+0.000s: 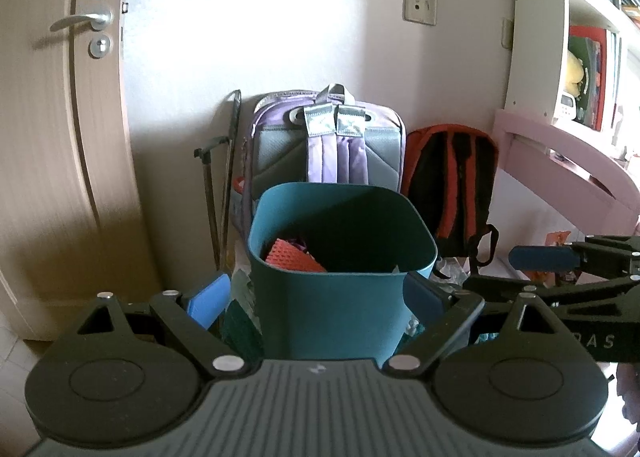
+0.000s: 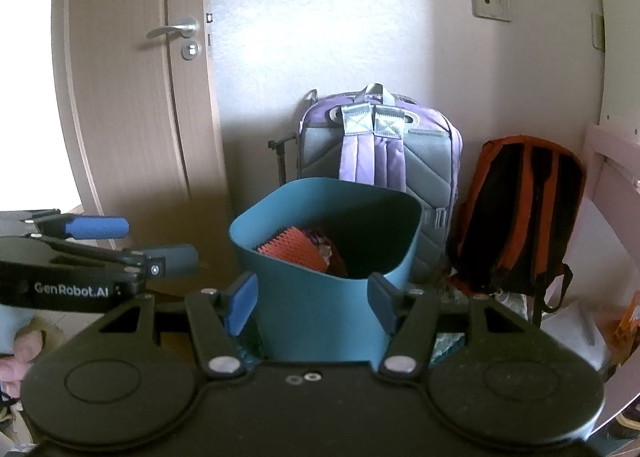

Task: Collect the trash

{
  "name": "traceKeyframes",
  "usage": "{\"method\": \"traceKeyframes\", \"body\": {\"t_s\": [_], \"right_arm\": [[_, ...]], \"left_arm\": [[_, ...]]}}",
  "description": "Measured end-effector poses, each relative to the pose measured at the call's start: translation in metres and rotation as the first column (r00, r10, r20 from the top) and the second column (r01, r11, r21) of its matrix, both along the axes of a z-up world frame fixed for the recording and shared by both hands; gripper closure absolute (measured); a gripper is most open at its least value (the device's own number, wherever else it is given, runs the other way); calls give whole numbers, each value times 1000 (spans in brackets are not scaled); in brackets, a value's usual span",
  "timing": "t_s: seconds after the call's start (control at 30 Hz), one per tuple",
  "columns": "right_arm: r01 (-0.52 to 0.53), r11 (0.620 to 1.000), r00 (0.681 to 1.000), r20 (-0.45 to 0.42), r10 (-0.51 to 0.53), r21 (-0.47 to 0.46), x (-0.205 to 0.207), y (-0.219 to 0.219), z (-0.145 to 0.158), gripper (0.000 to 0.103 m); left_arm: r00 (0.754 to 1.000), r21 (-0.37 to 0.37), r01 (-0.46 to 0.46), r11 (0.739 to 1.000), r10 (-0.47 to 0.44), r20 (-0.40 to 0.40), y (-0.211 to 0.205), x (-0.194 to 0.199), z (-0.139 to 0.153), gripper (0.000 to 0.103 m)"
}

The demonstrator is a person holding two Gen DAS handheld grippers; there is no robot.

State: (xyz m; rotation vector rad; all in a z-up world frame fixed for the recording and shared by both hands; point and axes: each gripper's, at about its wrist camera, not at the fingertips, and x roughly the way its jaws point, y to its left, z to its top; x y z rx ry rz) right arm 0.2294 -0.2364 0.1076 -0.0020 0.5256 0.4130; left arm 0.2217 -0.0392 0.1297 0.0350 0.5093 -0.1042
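**Trash bin position and room layout**

Trash bin, a teal container with rounded corners, stands on the floor ahead of both hand-held grippers. We see an orange ridged item and other scraps inside it, low against the near-left wall.

We hold the left hand-held gripper with its blue pads spread apart, one on either side of the bin's near wall and gripping nothing. We hold the right hand-held gripper the same way: spread wide, straddling the bin's near wall, empty. Each unit appears in the other's view, side on, with its pads parted.

Behind the bin, a purple and grey backpack leans upright against the pale wall. An orange and black backpack stands just beside it to the right. A folded dark pole frame rests against the wall to the left of the purple pack.

A light wooden door with a metal lever handle occupies the left side. A wall socket plate sits high on the wall. A white bookshelf and a pink bench fill the right side. Crumpled wrappers lie on the floor around the bin's base.
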Motion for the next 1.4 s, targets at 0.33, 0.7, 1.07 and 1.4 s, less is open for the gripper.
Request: {"method": "traceKeyframes", "body": {"t_s": [0.33, 0.7, 1.07, 1.4], "right_arm": [[-3, 1000, 1000, 22, 3, -10, -2, -1, 11, 42], [-1, 1000, 1000, 31, 1, -1, -4, -7, 15, 42], [2, 1000, 1000, 28, -2, 6, -7, -14, 15, 42], [9, 1000, 1000, 23, -10, 20, -11, -20, 13, 42]], "left_arm": [[1000, 1, -6, 1000, 6, 10, -5, 2, 13, 9], [1000, 15, -14, 1000, 13, 22, -16, 0, 18, 9], [1000, 30, -8, 1000, 7, 19, -23, -2, 18, 9], [1000, 34, -8, 999, 7, 17, -24, -3, 18, 9]]}}
